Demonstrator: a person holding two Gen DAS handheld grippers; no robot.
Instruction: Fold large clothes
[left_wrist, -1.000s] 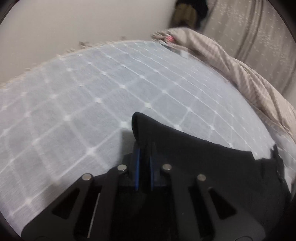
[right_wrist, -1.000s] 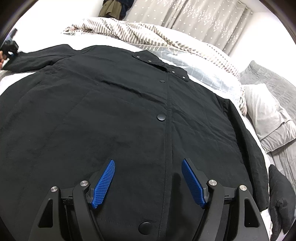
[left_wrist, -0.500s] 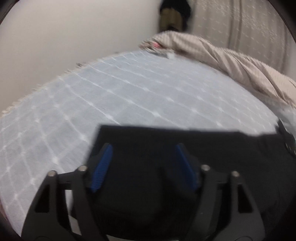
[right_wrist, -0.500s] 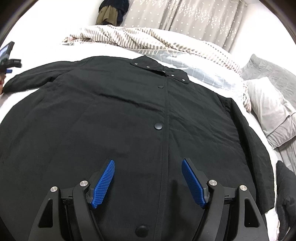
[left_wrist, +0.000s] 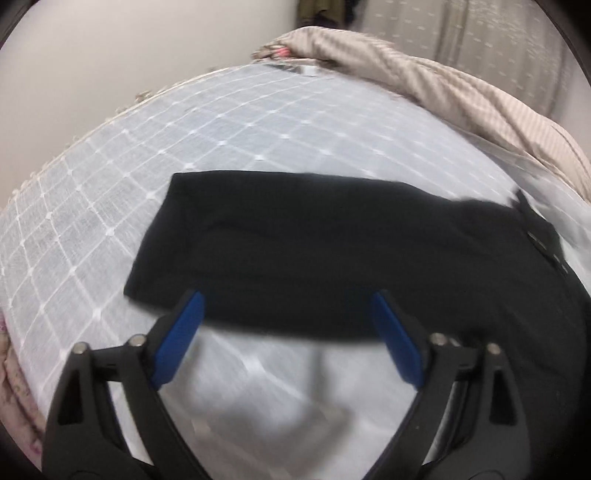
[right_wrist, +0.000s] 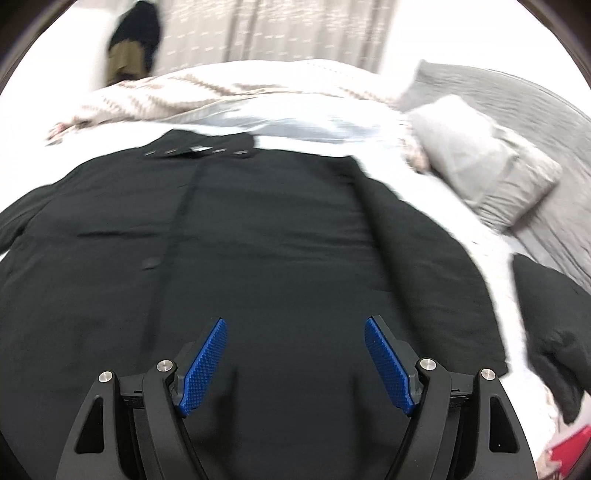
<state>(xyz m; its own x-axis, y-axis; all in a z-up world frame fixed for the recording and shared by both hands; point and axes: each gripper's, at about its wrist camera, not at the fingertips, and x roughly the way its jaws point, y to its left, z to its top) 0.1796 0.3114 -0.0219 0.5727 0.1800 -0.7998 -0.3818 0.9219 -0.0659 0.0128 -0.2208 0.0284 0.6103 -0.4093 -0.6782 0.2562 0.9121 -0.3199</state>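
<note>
Left gripper (left_wrist: 286, 332) jaws just let go, still opening, sleeve (left_wrist: 295, 236) flat at 12 o'clock; right gripper (right_wrist: 295, 363) jaws apart, empty, so folding's next.

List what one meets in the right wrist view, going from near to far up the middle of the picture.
Right hand-held gripper → black coat → white sheet → striped blanket → curtain.
</note>
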